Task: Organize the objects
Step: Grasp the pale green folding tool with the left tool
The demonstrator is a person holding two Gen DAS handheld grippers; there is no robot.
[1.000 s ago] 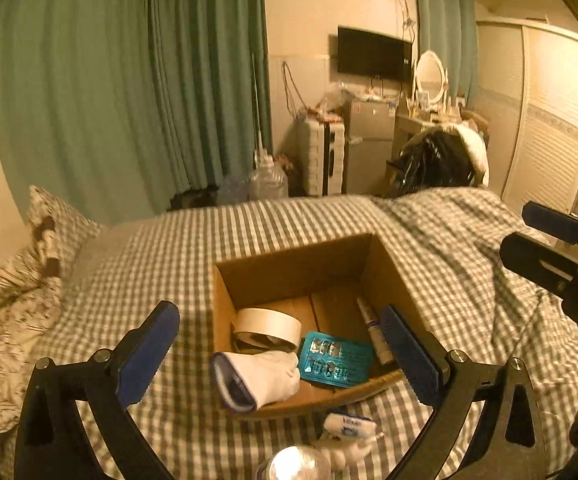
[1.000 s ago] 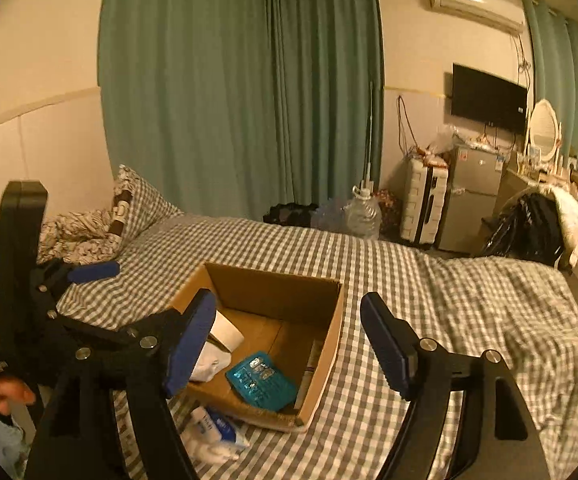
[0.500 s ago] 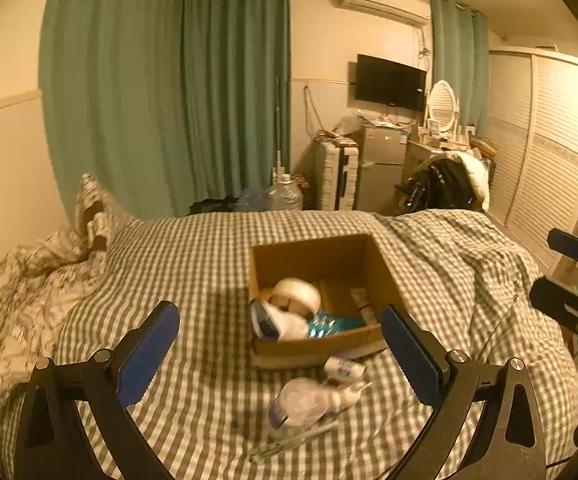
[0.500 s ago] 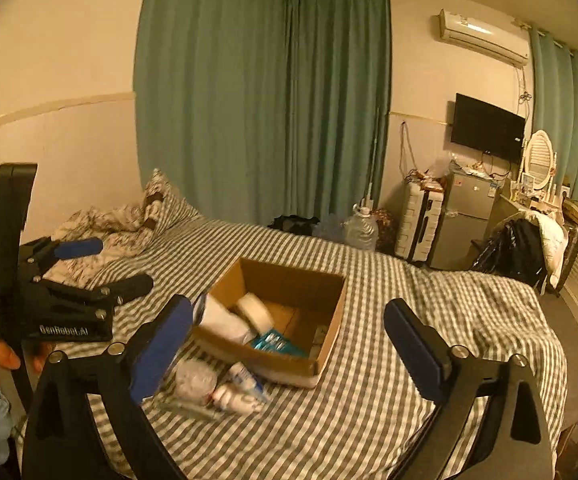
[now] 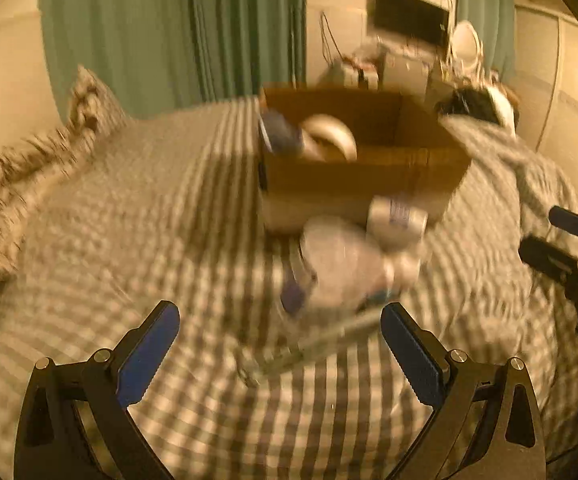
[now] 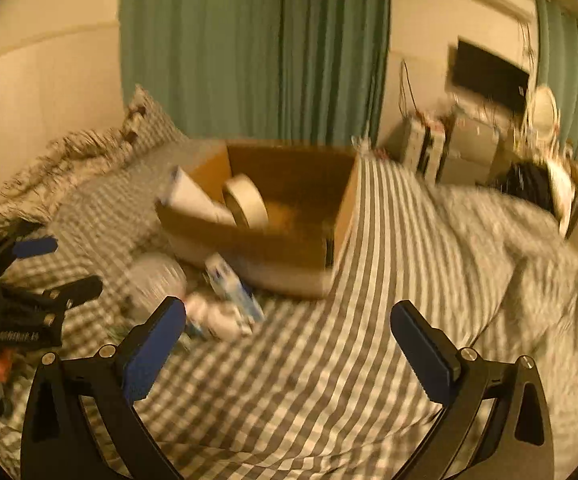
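Hovering over the checked bed (image 6: 369,280), left gripper (image 5: 279,340) jaws wide apart and empty, blurred bottle (image 5: 341,264) just ahead between them, box (image 5: 363,168) beyond, right gripper (image 6: 289,332) jaws also apart, box (image 6: 265,216) ahead, tape roll (image 6: 245,200) inside.

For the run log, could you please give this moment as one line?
left gripper: open, empty | right gripper: open, empty | box: holds tape | bottle: outside on bed
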